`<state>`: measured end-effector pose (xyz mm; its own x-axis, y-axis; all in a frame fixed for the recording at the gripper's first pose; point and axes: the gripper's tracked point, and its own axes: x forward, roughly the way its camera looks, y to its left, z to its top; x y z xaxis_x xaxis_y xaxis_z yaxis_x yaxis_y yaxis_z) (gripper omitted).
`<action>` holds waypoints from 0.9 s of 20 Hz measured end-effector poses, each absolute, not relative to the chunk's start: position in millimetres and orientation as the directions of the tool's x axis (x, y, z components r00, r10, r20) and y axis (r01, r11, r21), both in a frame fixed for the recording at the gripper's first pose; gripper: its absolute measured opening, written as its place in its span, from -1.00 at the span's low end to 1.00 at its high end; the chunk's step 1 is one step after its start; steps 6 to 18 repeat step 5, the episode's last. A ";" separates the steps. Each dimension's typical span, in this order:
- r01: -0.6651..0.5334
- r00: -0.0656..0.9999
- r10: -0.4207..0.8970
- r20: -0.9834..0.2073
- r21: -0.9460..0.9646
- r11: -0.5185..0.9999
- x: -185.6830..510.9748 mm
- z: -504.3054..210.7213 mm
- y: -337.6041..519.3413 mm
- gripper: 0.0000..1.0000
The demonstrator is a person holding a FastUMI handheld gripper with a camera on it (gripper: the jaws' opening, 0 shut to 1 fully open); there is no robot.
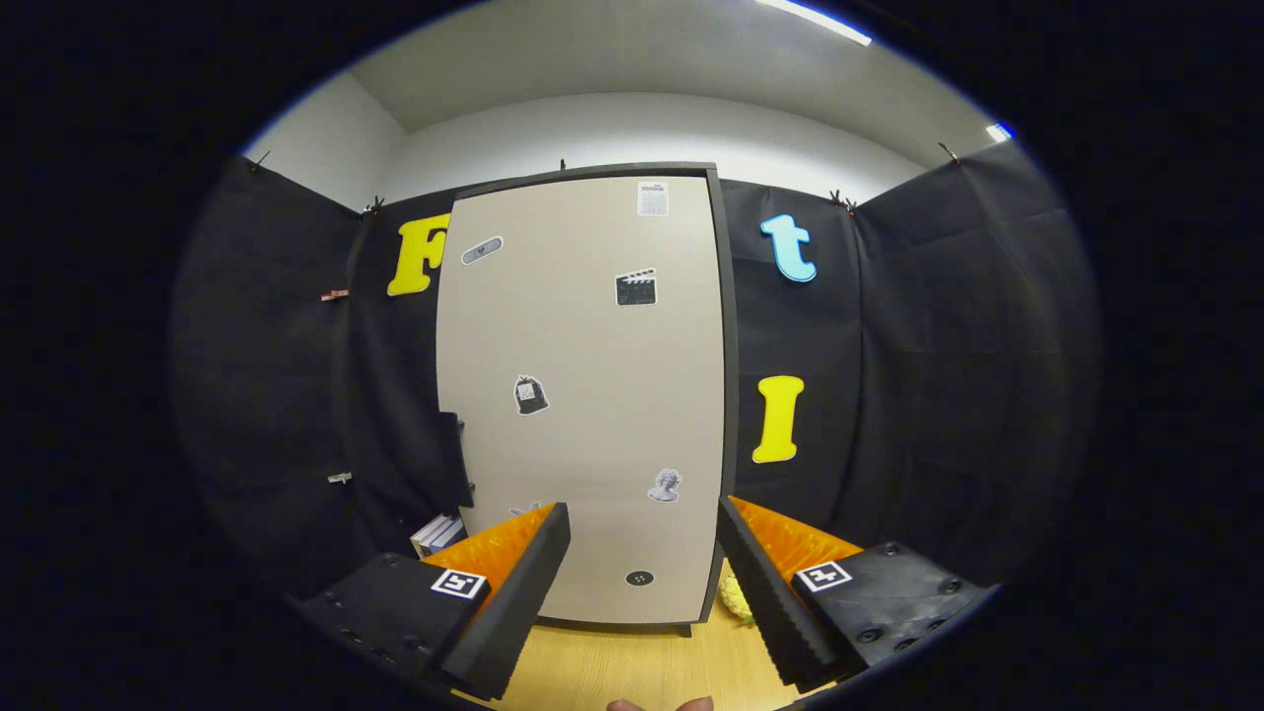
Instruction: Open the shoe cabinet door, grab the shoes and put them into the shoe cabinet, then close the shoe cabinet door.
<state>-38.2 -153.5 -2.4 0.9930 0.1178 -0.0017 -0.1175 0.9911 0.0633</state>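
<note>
We face a tall shoe cabinet (583,395) standing on a wooden floor (632,667), its pale, sticker-dotted door (592,326) flush shut with a dark handle (456,459) at nine o'clock on its edge. Our gripper (642,573) is released, fingers spread wide and grasping nothing, the door's lower part between and beyond them. Whatever is inside stays hidden; a pale shoe-like thing (440,533) sits at seven o'clock of the cabinet, a yellow lumpy object (736,598) at five, so this fits either reaching for the handle or a door reclosed.
</note>
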 end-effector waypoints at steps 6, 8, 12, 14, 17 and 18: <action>-0.108 0.994 0.108 -0.005 0.067 0.992 -38.7 -2.7 -154.5 0.95; -0.108 0.994 0.108 -0.005 0.067 0.992 -38.7 -2.7 -154.5 0.95; -0.108 0.994 0.108 -0.005 0.067 0.992 -38.7 -2.7 -154.5 0.95; -0.108 0.994 0.108 -0.005 0.067 0.992 -38.7 -2.7 -154.5 0.95; -0.108 0.994 0.108 -0.005 0.067 0.992 -38.7 -2.7 -154.5 0.95; -0.108 0.994 0.108 -0.005 0.067 0.992 -38.7 -2.7 -154.5 0.95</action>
